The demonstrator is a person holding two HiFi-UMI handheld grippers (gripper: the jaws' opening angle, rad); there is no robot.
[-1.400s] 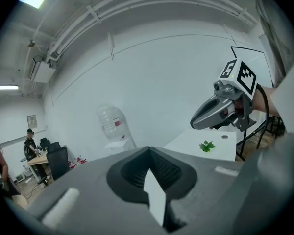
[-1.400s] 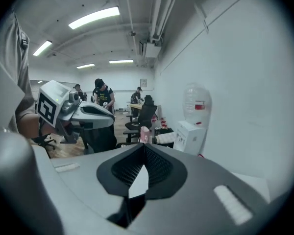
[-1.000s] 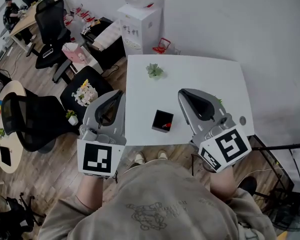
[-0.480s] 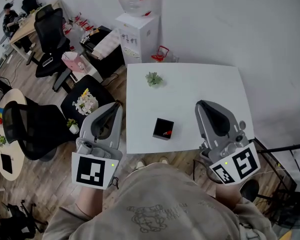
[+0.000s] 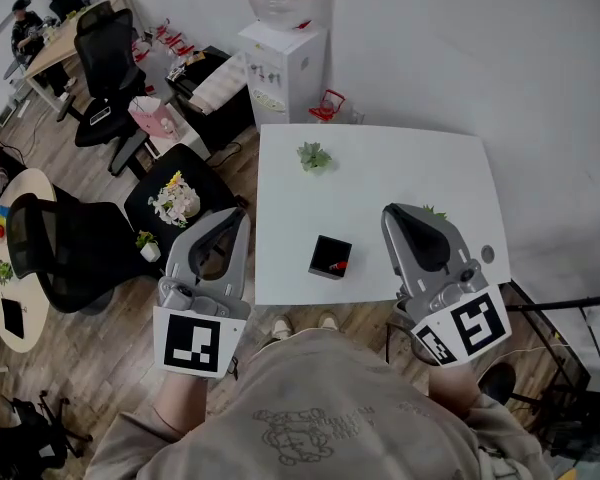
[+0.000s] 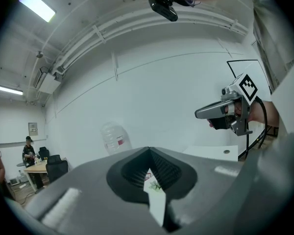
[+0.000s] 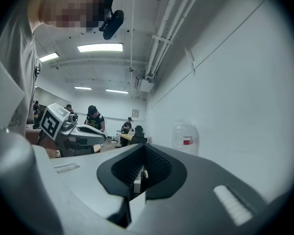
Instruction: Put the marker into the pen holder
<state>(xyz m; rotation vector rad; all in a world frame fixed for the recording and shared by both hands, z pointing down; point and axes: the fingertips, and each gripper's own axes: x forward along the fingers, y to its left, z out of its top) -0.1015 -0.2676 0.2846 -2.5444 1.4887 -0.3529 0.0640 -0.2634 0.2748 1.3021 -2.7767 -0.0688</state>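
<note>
Both the left gripper [image 5: 237, 215] and right gripper [image 5: 390, 211] have drawn back to the desk's [image 5: 380, 168] near edge, fingers clenched on nothing. The red marker [image 5: 338, 265] sits inside the black holder [image 5: 325, 252], so the task looks done.

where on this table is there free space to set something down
Biggest bare patch: the middle and far right of the white table, between the small plant near the far left corner and the right edge. The near left strip beside the black pen holder is free too. Crowded: the near right corner, under the right hand-held gripper.
</note>
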